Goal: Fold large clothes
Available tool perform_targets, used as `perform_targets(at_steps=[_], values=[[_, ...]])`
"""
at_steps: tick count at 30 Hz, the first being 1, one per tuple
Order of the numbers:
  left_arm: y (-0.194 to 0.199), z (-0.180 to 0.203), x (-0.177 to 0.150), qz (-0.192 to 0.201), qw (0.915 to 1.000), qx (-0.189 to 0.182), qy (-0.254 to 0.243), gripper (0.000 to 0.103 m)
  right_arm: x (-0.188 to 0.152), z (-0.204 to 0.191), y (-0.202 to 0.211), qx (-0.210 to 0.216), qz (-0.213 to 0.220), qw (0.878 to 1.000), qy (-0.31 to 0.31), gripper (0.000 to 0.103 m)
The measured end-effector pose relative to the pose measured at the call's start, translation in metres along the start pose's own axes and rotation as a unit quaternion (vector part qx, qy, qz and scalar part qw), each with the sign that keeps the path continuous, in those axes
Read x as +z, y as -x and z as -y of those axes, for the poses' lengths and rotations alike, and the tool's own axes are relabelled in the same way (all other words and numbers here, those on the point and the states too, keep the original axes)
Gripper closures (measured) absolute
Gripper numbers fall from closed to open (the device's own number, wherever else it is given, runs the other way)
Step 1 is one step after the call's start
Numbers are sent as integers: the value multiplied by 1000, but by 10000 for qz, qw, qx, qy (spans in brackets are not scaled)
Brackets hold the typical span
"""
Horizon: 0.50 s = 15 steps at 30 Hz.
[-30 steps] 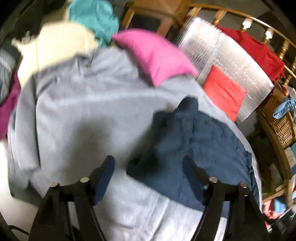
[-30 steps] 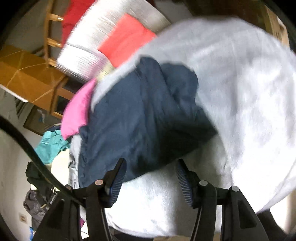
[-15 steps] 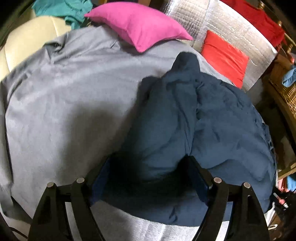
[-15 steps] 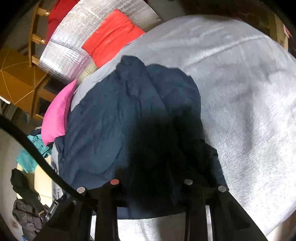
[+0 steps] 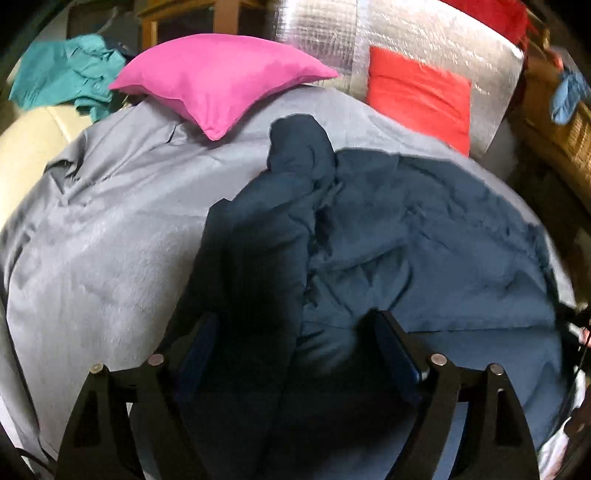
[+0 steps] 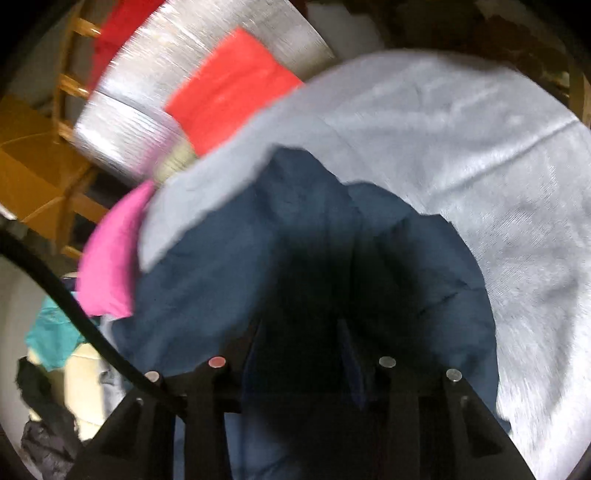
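The grey sheet (image 5: pixel 110 240) covers the whole bed, and the navy garment (image 5: pixel 424 240) lies bunched on top of it, toward the side with the red cushion (image 5: pixel 417 92). A second ago both claws hung back over bare sheet with the navy thing ahead of them. Now they've pushed right in, and dark cloth fills the space between each pair of fingers. To me that means the person has stopped lining up and is going for a hold on the near edge, so the folding itself hasn't really started. The garment is a rumpled heap, with one lump poking up near the pink pillow (image 5: pixel 221 77).

The left gripper (image 5: pixel 295 350) stands wide and is opening further. Fabric sits between the jaws, but the pads don't look pressed onto it. The right gripper (image 6: pixel 301 347) is narrower and widening again after a squeeze. It's so dark in there that I can't tell whether it has actually pinched cloth.

As for containers, there's a wicker basket (image 5: pixel 576 147) off at the edge, with something light blue (image 5: pixel 569 96) draped on its rim. I can't see inside it. A teal garment (image 5: pixel 66 70) is dumped behind the pillow, and silver foil padding (image 5: pixel 332 33) leans behind the cushion.
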State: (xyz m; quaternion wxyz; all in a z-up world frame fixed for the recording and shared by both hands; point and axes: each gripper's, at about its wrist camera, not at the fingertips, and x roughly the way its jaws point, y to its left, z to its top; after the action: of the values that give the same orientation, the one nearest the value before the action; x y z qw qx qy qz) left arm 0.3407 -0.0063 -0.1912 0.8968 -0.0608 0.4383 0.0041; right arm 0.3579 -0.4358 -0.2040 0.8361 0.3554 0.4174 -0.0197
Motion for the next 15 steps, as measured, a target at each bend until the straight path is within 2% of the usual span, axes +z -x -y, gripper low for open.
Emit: perform_targets(at_steps=[5,7,9,11,13,15], values=[[1,-3,11,-49,9999,-128,58,16,22,-29,14,93,405,9990,190,57],[-3,-3,15,-57,9999,-146,59,16,34,-43,9,107,428,9986,289,57],[-2,-3,18,-36,9999,-155,65,16,49,-55,-10,14,302,9988,388,51],[-3,-6,21,-39,9997,-220,107,16,59,-55,-34,-271,61,9988,393,46],[-3,-14,26,-14,9995,-271,183,16,64,-46,-63,-578,-331,9972,342,45],[-2,-25,31,45,9992,-223,323,16,65,-43,-69,-597,-309,9975,230,45]])
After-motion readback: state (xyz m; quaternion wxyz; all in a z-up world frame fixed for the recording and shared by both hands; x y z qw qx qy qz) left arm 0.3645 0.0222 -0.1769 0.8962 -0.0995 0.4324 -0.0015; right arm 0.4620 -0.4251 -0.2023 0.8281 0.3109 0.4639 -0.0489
